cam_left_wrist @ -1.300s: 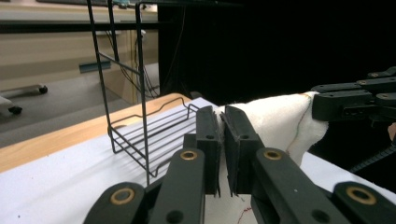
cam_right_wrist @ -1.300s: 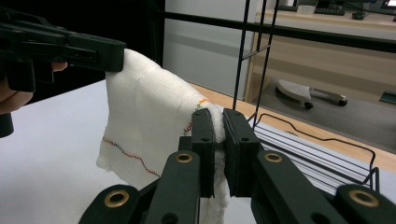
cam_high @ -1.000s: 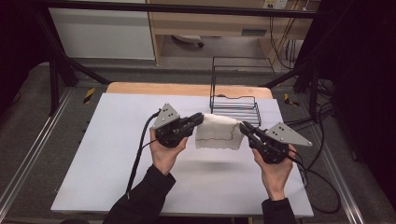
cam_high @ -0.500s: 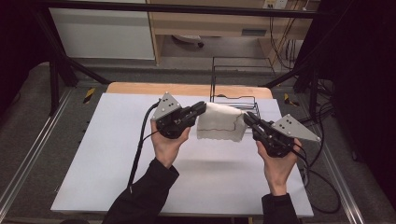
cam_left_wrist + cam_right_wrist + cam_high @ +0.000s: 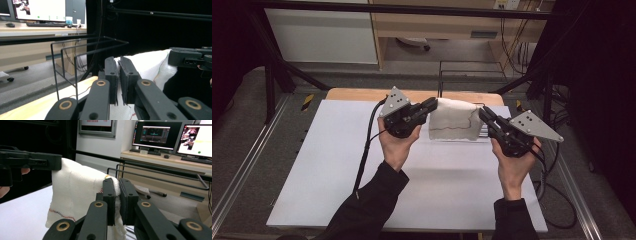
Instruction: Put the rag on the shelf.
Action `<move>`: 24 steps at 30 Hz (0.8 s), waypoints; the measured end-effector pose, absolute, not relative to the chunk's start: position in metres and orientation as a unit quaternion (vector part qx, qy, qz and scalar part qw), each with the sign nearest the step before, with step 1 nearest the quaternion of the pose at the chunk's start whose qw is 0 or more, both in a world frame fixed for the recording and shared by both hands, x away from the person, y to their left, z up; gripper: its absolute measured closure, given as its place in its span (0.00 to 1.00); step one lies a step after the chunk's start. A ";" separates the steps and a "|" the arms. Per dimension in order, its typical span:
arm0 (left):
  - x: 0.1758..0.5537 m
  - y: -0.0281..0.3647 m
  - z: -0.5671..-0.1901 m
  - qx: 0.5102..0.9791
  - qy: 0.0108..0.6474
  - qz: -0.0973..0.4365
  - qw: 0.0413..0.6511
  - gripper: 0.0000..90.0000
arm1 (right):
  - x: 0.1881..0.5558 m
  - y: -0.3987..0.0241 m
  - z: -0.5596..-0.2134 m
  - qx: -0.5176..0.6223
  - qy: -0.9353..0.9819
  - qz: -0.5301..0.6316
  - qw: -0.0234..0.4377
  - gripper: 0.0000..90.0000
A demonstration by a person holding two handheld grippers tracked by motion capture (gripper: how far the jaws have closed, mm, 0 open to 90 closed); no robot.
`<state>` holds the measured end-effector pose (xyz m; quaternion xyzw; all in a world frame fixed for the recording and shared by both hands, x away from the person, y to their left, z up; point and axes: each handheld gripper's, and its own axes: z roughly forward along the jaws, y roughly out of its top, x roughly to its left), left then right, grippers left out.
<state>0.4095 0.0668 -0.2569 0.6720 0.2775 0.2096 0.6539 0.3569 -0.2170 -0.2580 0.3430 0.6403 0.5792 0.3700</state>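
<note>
In the high view, a white cloth (image 5: 453, 120) hangs stretched between the two grippers, lifted off the white table (image 5: 337, 175), toward twelve o'clock on the sheet. The left gripper (image 5: 432, 104) pinches the cloth's upper corner at its nine o'clock side; the right gripper (image 5: 484, 113) pinches the corner at its three o'clock side. A black wire rack (image 5: 472, 75) stands just behind the cloth, toward twelve o'clock.

In the left gripper view, the jaws of the left gripper (image 5: 119, 75) are closed on the cloth's edge, a thin line of fabric caught between them. The cloth (image 5: 150, 62) runs off toward two o'clock, where the other gripper holds it. The wire rack (image 5: 75, 57) stands at ten o'clock.

In the right gripper view, the right gripper (image 5: 117, 195) is clamped on a red-stitched corner, and the cloth (image 5: 75, 195) drapes down toward nine o'clock.

Judging from this, the pick-up is done and the cloth is held spread; what seems left is to carry it to the rack and drape it there, or to fold it.
</note>
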 end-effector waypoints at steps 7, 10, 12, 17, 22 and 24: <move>0.418 0.063 -0.245 0.663 0.281 0.219 0.658 0.95 | 0.364 -0.217 -0.247 0.343 0.633 0.582 0.379 0.94; 0.422 0.061 -0.240 0.660 0.280 0.217 0.662 0.95 | 0.367 -0.218 -0.243 0.341 0.632 0.581 0.383 0.94; 0.424 0.060 -0.236 0.657 0.282 0.217 0.665 0.95 | 0.369 -0.218 -0.239 0.342 0.631 0.580 0.386 0.94; 0.429 0.055 -0.226 0.654 0.278 0.221 0.668 0.95 | 0.374 -0.222 -0.229 0.343 0.626 0.581 0.391 0.94; 0.432 0.050 -0.218 0.651 0.273 0.225 0.672 0.95 | 0.378 -0.226 -0.220 0.344 0.619 0.582 0.399 0.94; 0.434 0.048 -0.216 0.649 0.273 0.225 0.673 0.95 | 0.380 -0.227 -0.217 0.344 0.617 0.583 0.402 0.94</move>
